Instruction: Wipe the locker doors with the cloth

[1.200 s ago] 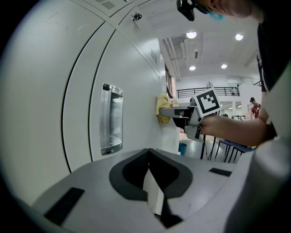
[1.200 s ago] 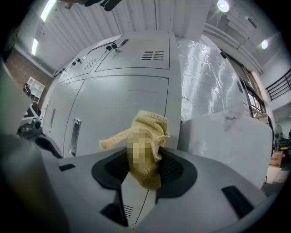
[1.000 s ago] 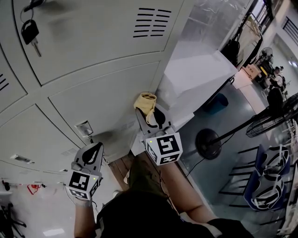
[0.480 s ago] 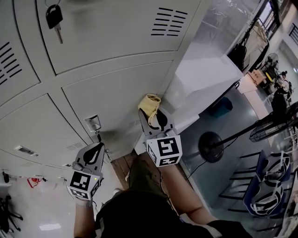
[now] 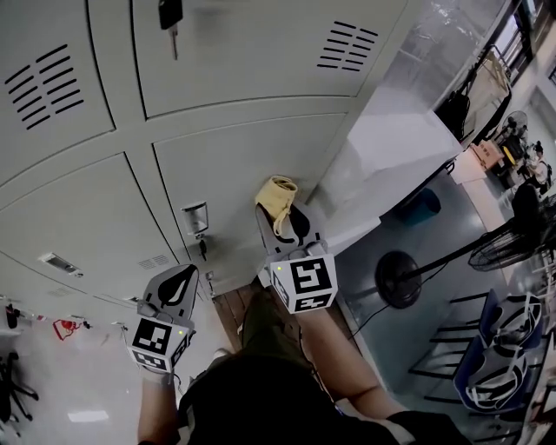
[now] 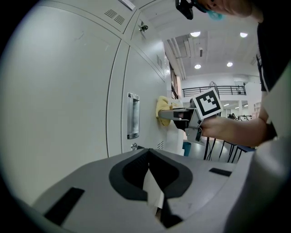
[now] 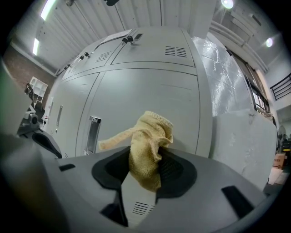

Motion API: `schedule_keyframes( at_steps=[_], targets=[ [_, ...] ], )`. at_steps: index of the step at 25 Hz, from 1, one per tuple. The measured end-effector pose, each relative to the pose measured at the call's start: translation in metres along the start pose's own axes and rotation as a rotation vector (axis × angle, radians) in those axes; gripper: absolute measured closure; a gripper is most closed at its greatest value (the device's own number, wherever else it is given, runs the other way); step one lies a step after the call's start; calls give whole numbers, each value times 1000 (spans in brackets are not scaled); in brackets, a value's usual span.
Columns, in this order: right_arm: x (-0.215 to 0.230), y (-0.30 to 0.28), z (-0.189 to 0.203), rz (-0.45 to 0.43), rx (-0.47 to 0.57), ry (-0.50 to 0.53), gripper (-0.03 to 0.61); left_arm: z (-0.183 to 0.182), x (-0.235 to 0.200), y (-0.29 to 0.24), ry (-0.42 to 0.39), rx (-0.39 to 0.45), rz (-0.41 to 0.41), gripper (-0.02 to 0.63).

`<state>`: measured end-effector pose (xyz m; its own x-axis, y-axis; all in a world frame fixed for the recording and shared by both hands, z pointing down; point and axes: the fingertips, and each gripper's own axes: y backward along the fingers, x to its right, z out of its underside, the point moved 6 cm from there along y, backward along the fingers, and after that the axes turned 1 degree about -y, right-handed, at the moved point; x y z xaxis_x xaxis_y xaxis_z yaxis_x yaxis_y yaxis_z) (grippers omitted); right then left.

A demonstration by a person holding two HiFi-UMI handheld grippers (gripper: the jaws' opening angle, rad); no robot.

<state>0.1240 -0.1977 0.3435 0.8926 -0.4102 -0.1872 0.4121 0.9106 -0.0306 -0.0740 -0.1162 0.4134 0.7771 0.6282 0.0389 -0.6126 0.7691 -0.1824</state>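
Grey locker doors [image 5: 234, 165] fill the upper left of the head view. My right gripper [image 5: 280, 215] is shut on a bunched yellow cloth [image 5: 276, 196], which is held against the lower door to the right of its metal handle [image 5: 196, 217]. The right gripper view shows the cloth [image 7: 148, 145] standing up from the closed jaws in front of that door [image 7: 145, 104]. In the left gripper view the cloth [image 6: 163, 110] rests on the door face. My left gripper [image 5: 181, 278] hangs lower left, away from the doors, shut and holding nothing.
A black key [image 5: 169, 16] hangs from the upper locker door. To the right of the lockers stands a white panel [image 5: 391, 148]. A floor fan [image 5: 398, 278] and blue chairs [image 5: 499, 348] stand at the right. A strip of wooden floor [image 5: 230, 308] lies below the lockers.
The right gripper has slid the cloth leftward along the lower door, closer to the handle. The head view has panned, so the lockers sit further right. The left gripper stays about where it was.
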Motion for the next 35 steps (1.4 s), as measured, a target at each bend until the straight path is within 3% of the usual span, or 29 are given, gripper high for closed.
schedule_keyframes(
  at_steps=[35],
  targets=[
    [-146,-15,-42,-266,42,137,407,18,-25,100,31,26,-168,604]
  ],
)
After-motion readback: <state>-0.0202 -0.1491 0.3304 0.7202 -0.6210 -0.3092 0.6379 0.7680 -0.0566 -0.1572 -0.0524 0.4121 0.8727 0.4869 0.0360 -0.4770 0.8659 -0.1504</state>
